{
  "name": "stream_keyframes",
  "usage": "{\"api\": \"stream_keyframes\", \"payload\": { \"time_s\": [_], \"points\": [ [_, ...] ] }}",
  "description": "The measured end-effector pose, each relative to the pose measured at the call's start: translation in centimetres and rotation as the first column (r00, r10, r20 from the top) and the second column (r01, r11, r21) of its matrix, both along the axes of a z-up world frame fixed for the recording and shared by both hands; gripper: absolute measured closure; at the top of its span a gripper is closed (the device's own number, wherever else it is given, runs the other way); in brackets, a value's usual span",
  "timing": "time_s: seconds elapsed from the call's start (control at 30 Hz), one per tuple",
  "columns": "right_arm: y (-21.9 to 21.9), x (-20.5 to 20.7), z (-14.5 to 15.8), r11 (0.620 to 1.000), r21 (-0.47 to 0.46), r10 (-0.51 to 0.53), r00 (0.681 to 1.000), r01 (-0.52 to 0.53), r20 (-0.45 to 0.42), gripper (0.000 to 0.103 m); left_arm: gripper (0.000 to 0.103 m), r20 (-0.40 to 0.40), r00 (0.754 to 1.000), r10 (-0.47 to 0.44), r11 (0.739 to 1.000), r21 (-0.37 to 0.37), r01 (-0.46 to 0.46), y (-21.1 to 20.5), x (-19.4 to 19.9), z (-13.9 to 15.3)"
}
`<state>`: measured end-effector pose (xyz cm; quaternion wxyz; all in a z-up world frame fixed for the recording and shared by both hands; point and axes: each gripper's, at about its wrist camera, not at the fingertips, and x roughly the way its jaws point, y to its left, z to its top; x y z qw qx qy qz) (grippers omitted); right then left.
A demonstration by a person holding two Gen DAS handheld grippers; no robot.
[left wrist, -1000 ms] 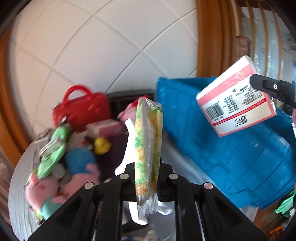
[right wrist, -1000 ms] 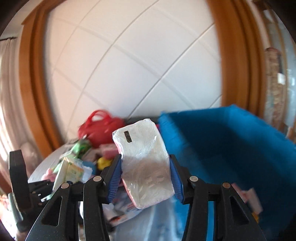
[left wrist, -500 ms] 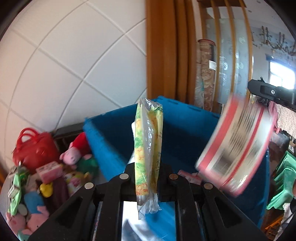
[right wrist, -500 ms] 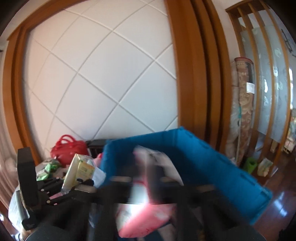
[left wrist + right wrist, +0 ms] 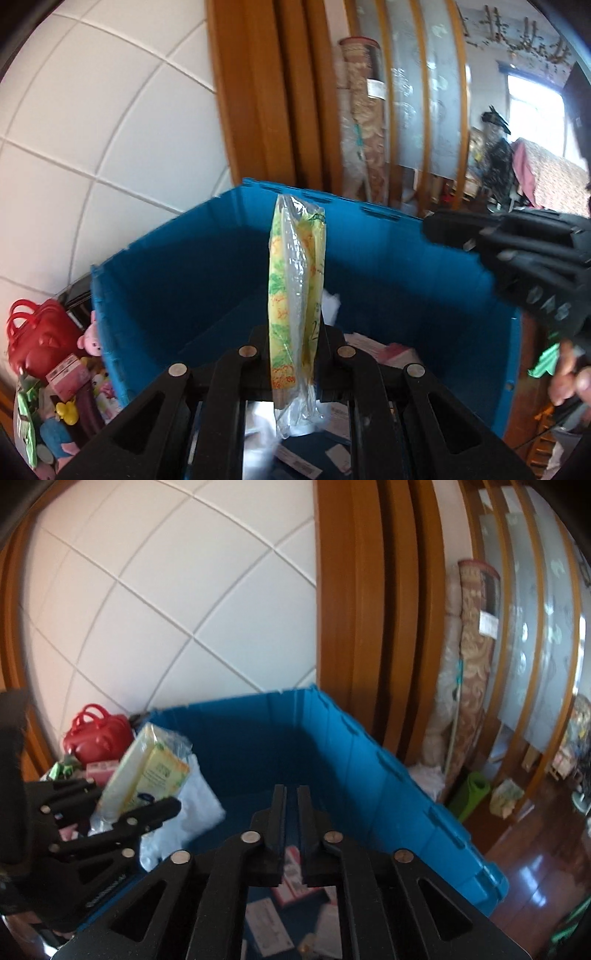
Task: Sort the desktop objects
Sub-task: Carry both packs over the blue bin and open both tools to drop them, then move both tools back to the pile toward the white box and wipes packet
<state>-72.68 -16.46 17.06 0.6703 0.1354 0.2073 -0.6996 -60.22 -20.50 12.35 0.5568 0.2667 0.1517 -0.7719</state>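
My left gripper (image 5: 297,332) is shut on a flat yellow-and-green packet in clear wrap (image 5: 295,295), held upright on edge over the open blue crate (image 5: 166,288). From the right wrist view the same packet (image 5: 147,771) shows at the crate's left wall, in the left gripper (image 5: 122,812). My right gripper (image 5: 291,794) is shut with nothing between its fingers, above the blue crate (image 5: 388,786). Red-and-white packets (image 5: 291,882) and labels lie on the crate's floor. The right gripper (image 5: 443,229) also shows at the right edge of the left wrist view.
A pile of toys (image 5: 70,398) with a red handbag (image 5: 33,339) lies left of the crate. A white panelled wall (image 5: 166,609) and a wooden frame (image 5: 369,590) stand behind it. A rolled rug (image 5: 469,664) leans at the right over a dark glossy floor (image 5: 528,867).
Both grippers swung right from the toy pile to above the blue crate. The right gripper let go of its red-and-white packet, which fell into the crate, and its fingers closed empty.
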Motion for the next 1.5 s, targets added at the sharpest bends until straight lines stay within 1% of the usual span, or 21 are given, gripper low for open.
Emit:
{"api": "stream_keyframes", "payload": {
  "time_s": [0.1,0.13,0.17,0.2,0.23,0.27,0.33,0.37,0.43,0.5,0.6,0.87,1.2,1.37,1.5],
  "points": [
    [-0.2,-1.4,-0.8,1.0,0.024,-0.02,1.0,0.02,0.005,0.082,0.09,0.053,0.998,0.028,1.0,0.004,-0.028,-0.1,-0.6,-0.2],
    [-0.1,-1.8,-1.0,0.999,0.032,-0.024,1.0,0.023,0.006,0.076,0.085,0.057,0.997,0.043,0.999,0.014,-0.043,-0.2,-0.5,-0.3],
    [-0.1,-2.1,-1.2,0.999,0.038,-0.025,1.0,0.025,0.006,0.072,0.073,0.057,0.997,0.05,0.998,0.022,-0.051,-0.3,-0.5,-0.3],
    [-0.1,-2.3,-1.3,0.999,0.044,-0.026,1.0,0.026,0.003,0.063,0.065,0.053,0.997,0.056,0.998,0.028,-0.058,-0.4,-0.3,-0.3],
    [0.0,-2.4,-1.5,0.998,0.049,-0.028,1.0,0.028,-0.003,0.053,0.047,0.049,0.997,0.068,0.997,0.028,-0.069,-0.3,-0.1,-0.4],
    [0.0,-2.5,-1.6,0.998,0.052,-0.03,0.999,0.03,-0.012,0.048,0.033,0.046,0.996,0.076,0.997,0.022,-0.077,-0.2,0.1,-0.3],
    [0.1,-2.4,-1.8,0.998,0.057,-0.03,0.999,0.032,-0.028,0.029,0.026,0.045,0.995,0.088,0.996,0.006,-0.089,0.3,0.4,-0.2],
    [0.1,-2.4,-1.9,0.998,0.059,-0.03,0.999,0.032,-0.035,0.025,0.025,0.046,0.995,0.088,0.996,0.005,-0.088,0.4,0.3,-0.1],
    [0.0,-2.4,-2.1,0.997,0.065,-0.032,0.998,0.035,-0.047,0.008,0.025,0.047,0.995,0.085,0.996,0.01,-0.085,0.6,0.4,-0.1],
    [0.1,-2.3,-2.3,0.997,0.067,-0.037,0.998,0.041,-0.057,0.001,0.024,0.049,0.995,0.091,0.996,0.01,-0.092,0.6,0.5,-0.2],
    [0.1,-2.0,-2.5,0.996,0.069,-0.051,0.996,0.056,-0.079,0.0,0.023,0.051,0.993,0.105,0.994,0.004,-0.105,0.8,0.7,-0.4],
    [-0.2,-0.9,-3.0,0.992,0.096,-0.072,0.993,0.081,-0.092,0.0,0.022,0.047,0.991,0.122,0.992,0.011,-0.123,1.8,2.2,-0.8],
    [0.0,0.8,-3.7,0.986,0.132,-0.086,0.989,0.101,-0.121,0.0,0.022,0.017,0.991,0.13,0.991,0.012,-0.13,3.3,4.0,-0.9],
    [0.5,2.7,-3.9,0.985,0.122,-0.106,0.982,0.125,-0.154,0.0,0.022,-0.006,0.989,0.147,0.989,-0.02,-0.147,4.9,5.9,-0.8],
    [1.7,4.9,-3.9,0.986,0.079,-0.13,0.974,0.147,-0.184,0.0,0.022,-0.015,0.979,0.201,0.976,-0.08,-0.201,6.7,8.0,-0.8]
  ]
}}
